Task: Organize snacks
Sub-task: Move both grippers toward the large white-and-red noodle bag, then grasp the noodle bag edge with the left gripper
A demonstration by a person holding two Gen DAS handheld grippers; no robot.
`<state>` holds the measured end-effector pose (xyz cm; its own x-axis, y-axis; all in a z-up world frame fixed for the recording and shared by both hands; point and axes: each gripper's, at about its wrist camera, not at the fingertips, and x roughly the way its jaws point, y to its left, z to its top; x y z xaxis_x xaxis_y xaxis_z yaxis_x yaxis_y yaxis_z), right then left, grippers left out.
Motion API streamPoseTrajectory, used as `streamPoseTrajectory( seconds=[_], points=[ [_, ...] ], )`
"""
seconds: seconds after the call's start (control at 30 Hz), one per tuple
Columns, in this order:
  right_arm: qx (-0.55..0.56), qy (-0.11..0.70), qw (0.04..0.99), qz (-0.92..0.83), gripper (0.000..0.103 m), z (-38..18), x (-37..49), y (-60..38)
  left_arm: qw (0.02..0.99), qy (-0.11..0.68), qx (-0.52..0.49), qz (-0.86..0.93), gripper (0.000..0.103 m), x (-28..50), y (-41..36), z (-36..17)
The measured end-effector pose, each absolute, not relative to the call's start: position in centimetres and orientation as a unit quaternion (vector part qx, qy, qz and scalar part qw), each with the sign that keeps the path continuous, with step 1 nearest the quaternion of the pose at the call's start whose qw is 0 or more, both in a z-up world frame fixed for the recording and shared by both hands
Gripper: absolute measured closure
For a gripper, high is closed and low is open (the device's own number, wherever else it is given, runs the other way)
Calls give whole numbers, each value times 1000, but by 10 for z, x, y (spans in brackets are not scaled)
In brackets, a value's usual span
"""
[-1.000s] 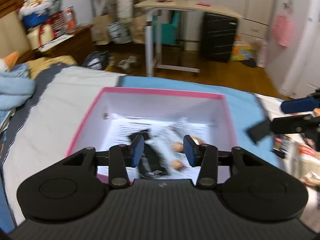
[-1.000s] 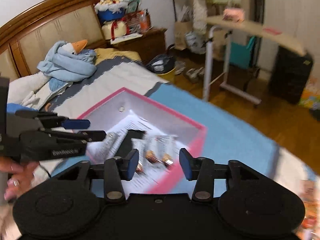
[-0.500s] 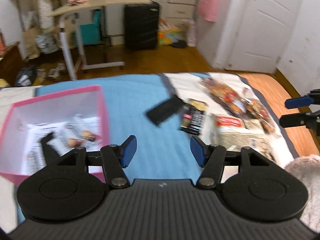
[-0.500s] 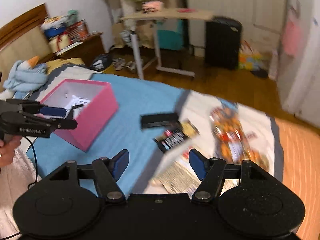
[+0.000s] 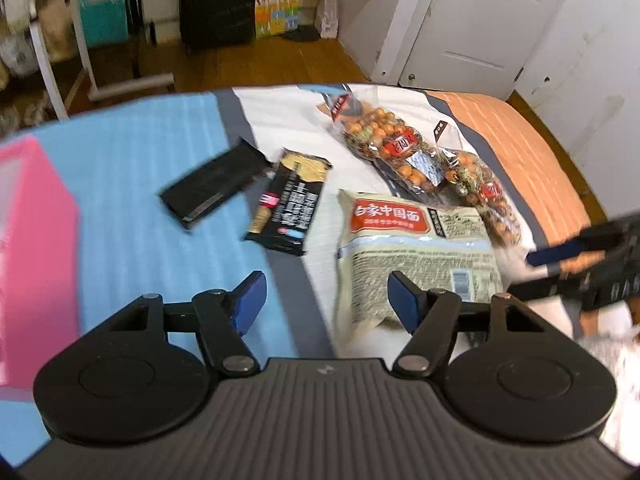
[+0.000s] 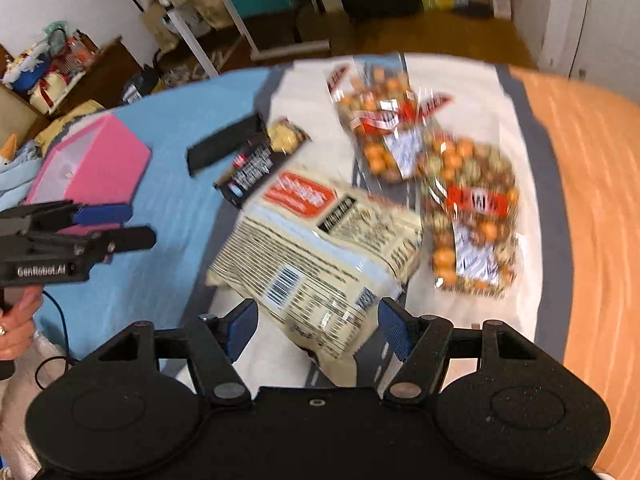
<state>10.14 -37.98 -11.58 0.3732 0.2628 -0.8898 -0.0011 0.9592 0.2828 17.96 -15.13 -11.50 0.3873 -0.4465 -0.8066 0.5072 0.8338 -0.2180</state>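
Note:
Snacks lie on the bed: a cream noodle pack (image 5: 416, 252) (image 6: 320, 252), a black biscuit pack (image 5: 290, 204) (image 6: 260, 160), a plain black pack (image 5: 216, 182) (image 6: 224, 142) and two clear bags of orange nuts (image 5: 388, 146) (image 6: 468, 216). The pink box (image 5: 32, 248) (image 6: 94, 160) stands at the left. My left gripper (image 5: 326, 304) is open and empty, just short of the noodle pack. My right gripper (image 6: 316, 326) is open and empty, its jaws on either side of the noodle pack's near end.
The bed has a blue part (image 5: 132, 148), a white part and an orange part (image 6: 588, 184). Beyond its far edge is a wooden floor with a rolling table's legs (image 5: 80, 64), a black case (image 5: 218, 0) and a white door (image 5: 480, 20).
Both grippers have swung right from the pink box to the loose snacks and come closer to them. Both have opened wider. Neither has taken hold of anything.

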Motion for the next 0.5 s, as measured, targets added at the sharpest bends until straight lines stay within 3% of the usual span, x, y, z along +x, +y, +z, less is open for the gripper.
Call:
streamPoseTrajectory(
  seconds=[0.17, 0.37, 0.5],
  points=[
    [105, 583, 799, 102, 31, -138, 110, -375, 812, 497, 0, -305, 37, 203, -179, -148],
    [95, 610, 778, 115, 21, -165, 122, -377, 791, 528, -30, -307, 37, 221, -196, -180],
    [97, 618, 767, 139, 21, -176, 130, -376, 754, 564, -102, -322, 36, 222, -192, -193]
  ],
)
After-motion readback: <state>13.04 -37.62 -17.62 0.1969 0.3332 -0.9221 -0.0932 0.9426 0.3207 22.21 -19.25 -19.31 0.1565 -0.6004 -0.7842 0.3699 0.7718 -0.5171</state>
